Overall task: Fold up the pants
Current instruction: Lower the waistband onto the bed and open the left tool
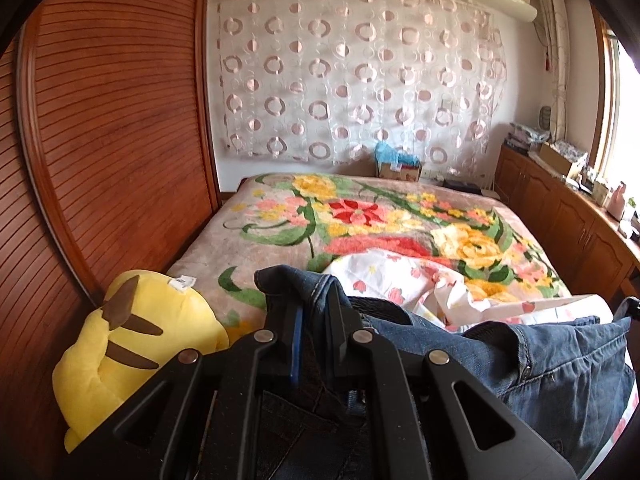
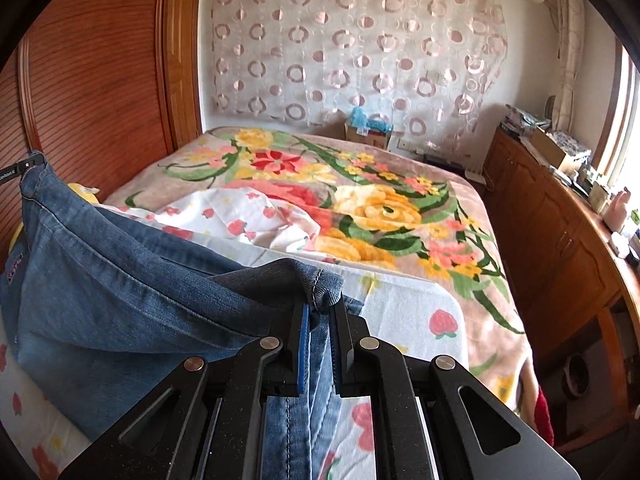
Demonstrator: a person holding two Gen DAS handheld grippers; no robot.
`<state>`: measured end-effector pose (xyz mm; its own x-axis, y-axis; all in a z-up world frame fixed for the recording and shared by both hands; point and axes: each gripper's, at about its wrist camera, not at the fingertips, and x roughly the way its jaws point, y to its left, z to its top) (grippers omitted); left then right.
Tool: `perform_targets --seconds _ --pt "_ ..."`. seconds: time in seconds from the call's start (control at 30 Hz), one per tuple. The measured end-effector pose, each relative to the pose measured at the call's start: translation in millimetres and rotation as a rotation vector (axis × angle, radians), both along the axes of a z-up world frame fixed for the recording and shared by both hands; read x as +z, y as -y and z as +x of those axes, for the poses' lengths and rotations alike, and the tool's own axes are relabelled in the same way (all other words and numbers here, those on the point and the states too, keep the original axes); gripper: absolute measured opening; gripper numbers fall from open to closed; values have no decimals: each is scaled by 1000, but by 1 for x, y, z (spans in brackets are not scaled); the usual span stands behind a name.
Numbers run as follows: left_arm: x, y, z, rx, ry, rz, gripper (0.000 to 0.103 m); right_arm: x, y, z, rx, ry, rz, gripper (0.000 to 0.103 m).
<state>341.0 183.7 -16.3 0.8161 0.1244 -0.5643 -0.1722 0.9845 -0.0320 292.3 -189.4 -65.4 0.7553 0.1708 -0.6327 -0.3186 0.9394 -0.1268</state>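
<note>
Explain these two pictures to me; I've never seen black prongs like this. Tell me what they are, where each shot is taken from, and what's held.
No robot here: a person carries a two-fingered claw in each hand, with a camera on each looking along the fingers. One picture is from the left claw, the other from the right claw. Both are shut on a pair of blue jeans, each pinching one end of an edge, so the denim hangs between them above a bed. On the bed lie a flowered blanket, a white strawberry-print sheet and a yellow plush toy.
</note>
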Motion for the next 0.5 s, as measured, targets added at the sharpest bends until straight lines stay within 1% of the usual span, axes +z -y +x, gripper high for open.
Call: perform_targets --seconds 0.07,0.1,0.13,0.17,0.2,0.23,0.27,0.3,0.33,0.4,0.5 --pt "-5 1 3 -8 -31 5 12 -3 -4 5 -3 -13 -5 9" --pt "-6 2 4 -9 -35 8 16 -3 -5 8 -4 -18 -11 9" --pt "-8 3 1 -13 -39 14 24 -4 -8 10 -4 -22 -20 9" --pt "-9 4 -2 -18 -39 20 29 -5 -10 11 -2 -24 -28 9" --pt "-9 3 -4 -23 -35 23 43 -4 -11 11 0 -25 -36 9" --pt "-8 4 -8 -30 -22 29 50 -4 -12 11 -1 -24 -46 9" --pt "-7 4 -13 -32 -13 31 52 -4 -13 14 -1 -24 -51 9" --pt "-6 3 -16 -31 -14 28 58 -3 -14 16 -2 -25 -55 9" --pt "-6 1 -18 -34 -15 20 69 -3 -15 18 -5 -27 -55 9" --pt "-5 0 -25 -57 -13 -11 80 -1 -12 16 -13 -23 -46 9" --pt "-5 5 -37 -82 -13 -18 81 4 -7 14 -43 7 -23 9"
